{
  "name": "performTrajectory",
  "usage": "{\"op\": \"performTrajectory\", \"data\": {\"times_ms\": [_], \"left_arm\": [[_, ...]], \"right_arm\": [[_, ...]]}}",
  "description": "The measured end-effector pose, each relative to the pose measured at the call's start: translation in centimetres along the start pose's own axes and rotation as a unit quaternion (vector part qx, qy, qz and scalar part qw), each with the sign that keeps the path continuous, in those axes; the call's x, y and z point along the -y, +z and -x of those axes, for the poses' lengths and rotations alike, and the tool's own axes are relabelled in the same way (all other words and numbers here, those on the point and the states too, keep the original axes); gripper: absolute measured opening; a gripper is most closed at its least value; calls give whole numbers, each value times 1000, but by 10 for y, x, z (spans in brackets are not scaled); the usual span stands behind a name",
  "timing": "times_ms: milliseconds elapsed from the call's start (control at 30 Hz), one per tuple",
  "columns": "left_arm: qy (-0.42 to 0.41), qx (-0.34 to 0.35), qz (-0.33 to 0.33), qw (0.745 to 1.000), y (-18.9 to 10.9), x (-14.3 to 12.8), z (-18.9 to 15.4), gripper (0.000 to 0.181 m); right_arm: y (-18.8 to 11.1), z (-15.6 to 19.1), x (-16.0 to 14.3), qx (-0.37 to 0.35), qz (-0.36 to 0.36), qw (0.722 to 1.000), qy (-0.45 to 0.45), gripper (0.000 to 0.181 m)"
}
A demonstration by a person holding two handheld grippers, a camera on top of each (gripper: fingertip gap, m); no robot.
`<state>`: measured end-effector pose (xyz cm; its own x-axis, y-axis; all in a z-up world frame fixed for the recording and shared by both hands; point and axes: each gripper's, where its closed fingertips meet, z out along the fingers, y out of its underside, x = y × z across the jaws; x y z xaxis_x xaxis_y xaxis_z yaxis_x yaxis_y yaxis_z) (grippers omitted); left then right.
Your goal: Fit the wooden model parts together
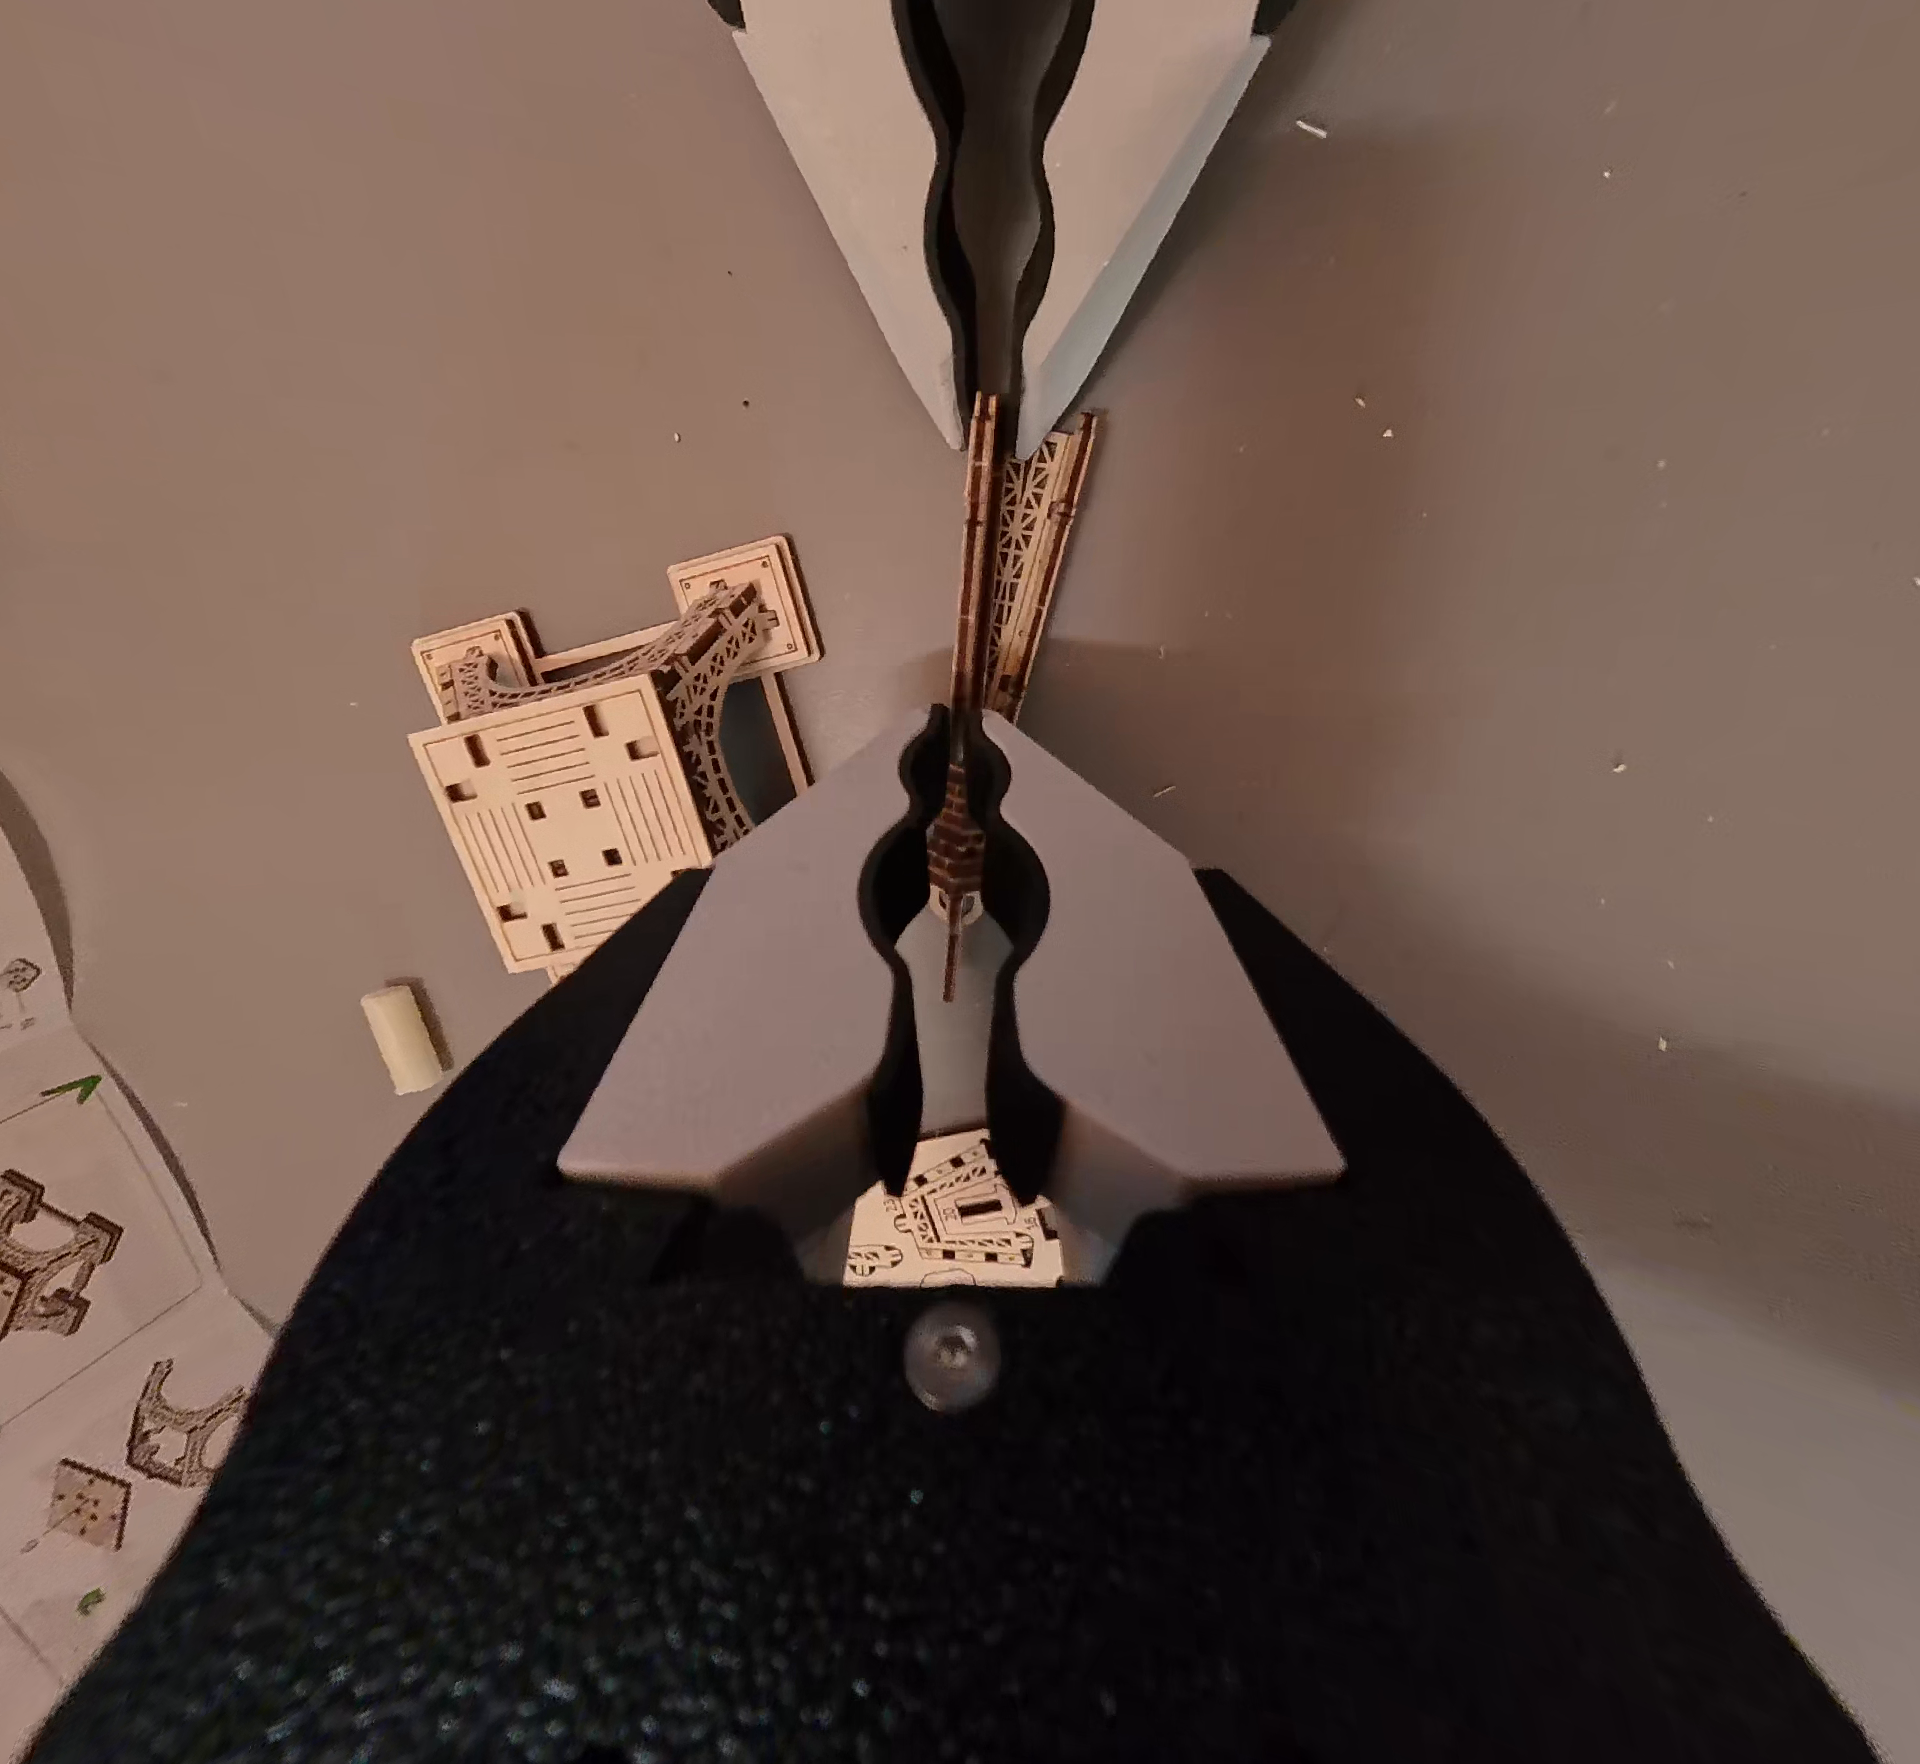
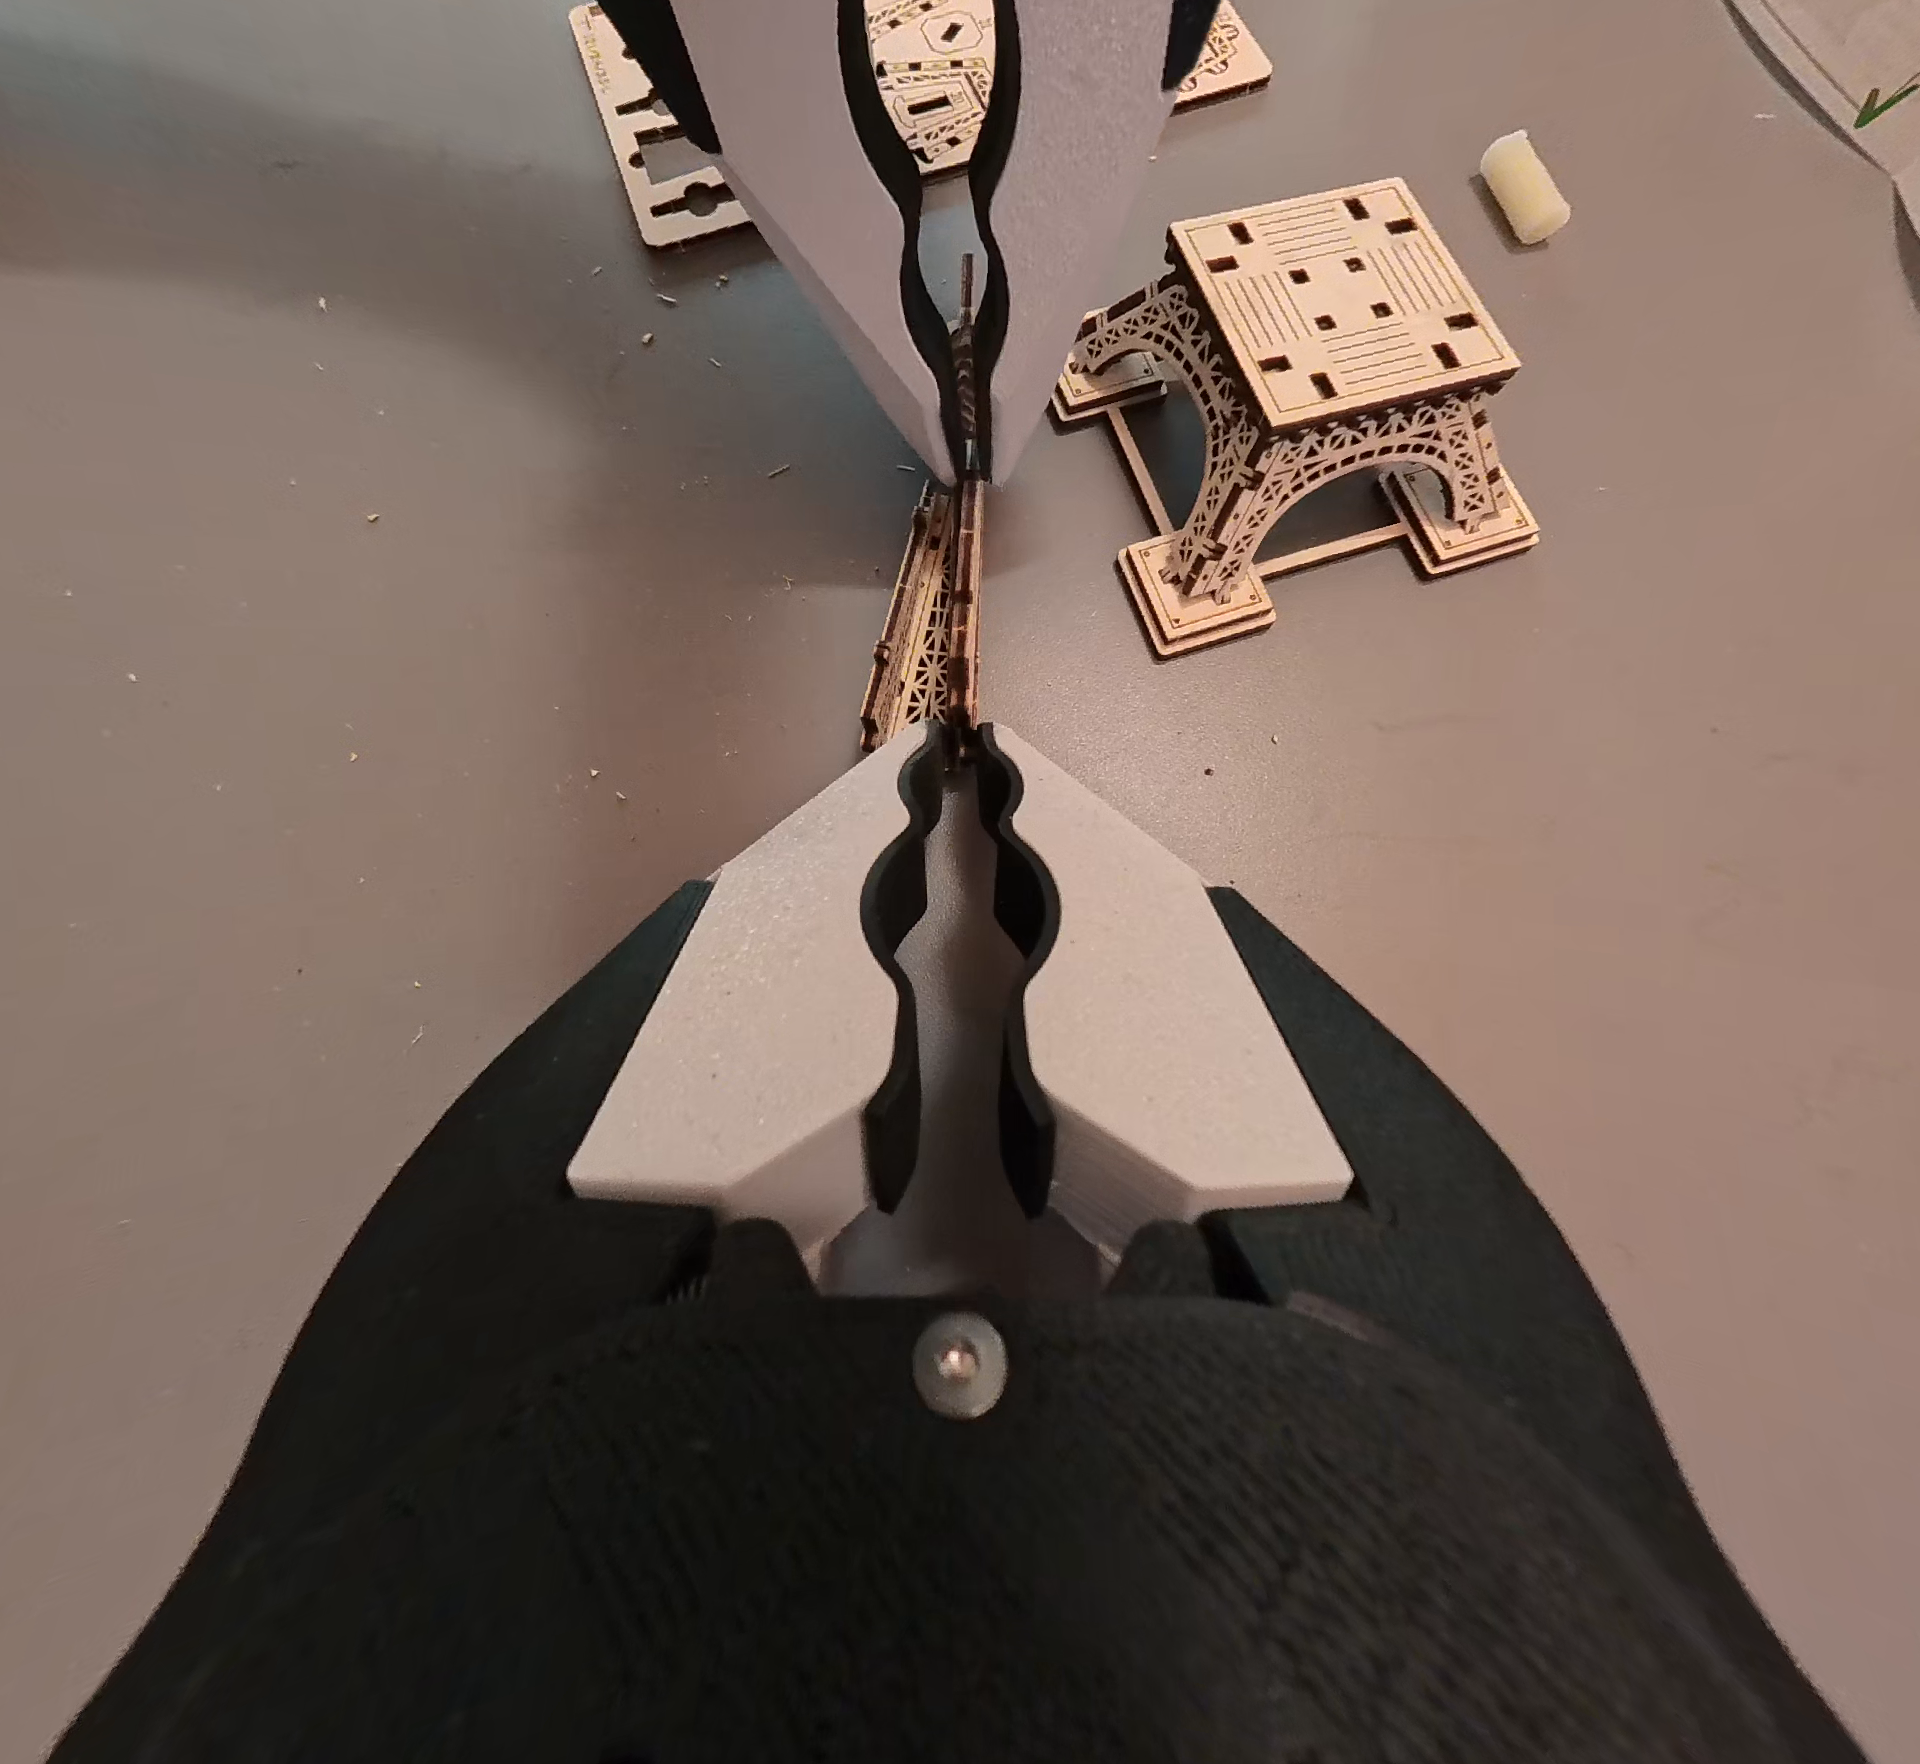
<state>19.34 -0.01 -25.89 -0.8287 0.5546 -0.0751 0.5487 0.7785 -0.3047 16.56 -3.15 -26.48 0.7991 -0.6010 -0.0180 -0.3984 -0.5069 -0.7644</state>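
Observation:
A slim wooden lattice tower section (image 1: 1013, 561) hangs above the grey table between my two grippers, which face each other. It looks like two panels joined along an edge. My left gripper (image 1: 961, 722) is shut on its narrow spire end, which pokes back between the jaws. My right gripper (image 2: 961, 735) is shut on the other end of the section (image 2: 930, 618). Each gripper also shows at the top of the other's view: the right (image 1: 987, 436), the left (image 2: 971, 467). The wooden arched tower base (image 2: 1340, 343) stands apart on the table; it also shows in the left wrist view (image 1: 566, 805).
A flat wooden parts sheet (image 2: 1231, 57) lies behind the left gripper. A small cream cylinder (image 2: 1522, 187) lies by the tower base, also in the left wrist view (image 1: 403, 1039). Printed instruction pages (image 1: 62, 1247) sit at the table's side. Wood crumbs dot the table (image 2: 312, 571). The gap from one gripper's tips to the other's is roughly 5 cm. It is some 15 cm from my left tips to the small cream cylinder (image 2: 1522, 187). Look for it in the left wrist view (image 1: 402, 1035) too.

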Motion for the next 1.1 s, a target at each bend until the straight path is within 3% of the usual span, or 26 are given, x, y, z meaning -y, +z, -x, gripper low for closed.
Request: {"op": "performTrajectory", "data": {"times_ms": [400,600,1100], "left_arm": [[31,10,9,999,2,0,0,2],[3,24,-64,998,-16,11,6,7],[2,12,-54,998,-2,8,0,5]], "right_arm": [[0,0,0,-3,0,1000,-2,3],[0,0,0,-1,0,1000,0,3],[1,0,0,0,0,1000,1,3]]}}
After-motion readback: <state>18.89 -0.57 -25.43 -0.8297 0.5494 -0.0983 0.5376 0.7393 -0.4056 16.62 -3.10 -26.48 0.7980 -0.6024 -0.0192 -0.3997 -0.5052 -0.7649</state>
